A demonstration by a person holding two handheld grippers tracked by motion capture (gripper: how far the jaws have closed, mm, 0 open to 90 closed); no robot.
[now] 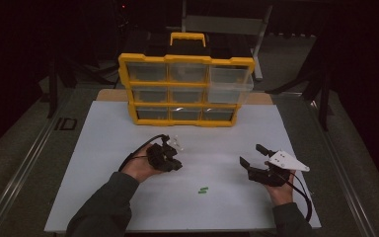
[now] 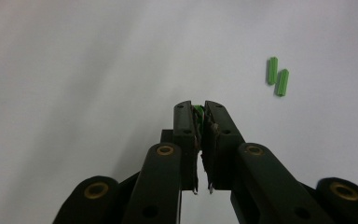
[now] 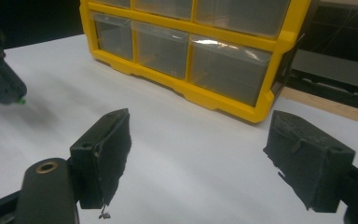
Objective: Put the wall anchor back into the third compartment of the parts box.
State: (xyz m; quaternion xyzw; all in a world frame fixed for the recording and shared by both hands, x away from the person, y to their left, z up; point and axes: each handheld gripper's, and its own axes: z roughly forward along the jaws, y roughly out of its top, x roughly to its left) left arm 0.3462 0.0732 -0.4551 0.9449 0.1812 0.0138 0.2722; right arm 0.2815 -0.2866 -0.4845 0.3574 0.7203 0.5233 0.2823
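Above the white table sheet (image 1: 128, 148), my left gripper (image 2: 199, 109) is pinching a small green plastic plug (image 2: 198, 110); my right gripper (image 3: 200, 140) is hovering, jaws spread, holding nothing.

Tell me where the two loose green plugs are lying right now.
In the high view, the two green plugs lie side by side on the white table, near its front edge, between the left gripper and the right gripper.

Green plugs (image 2: 277, 77); yellow organiser (image 1: 185, 89), clear drawers; black grippers; white table (image 1: 227, 207).
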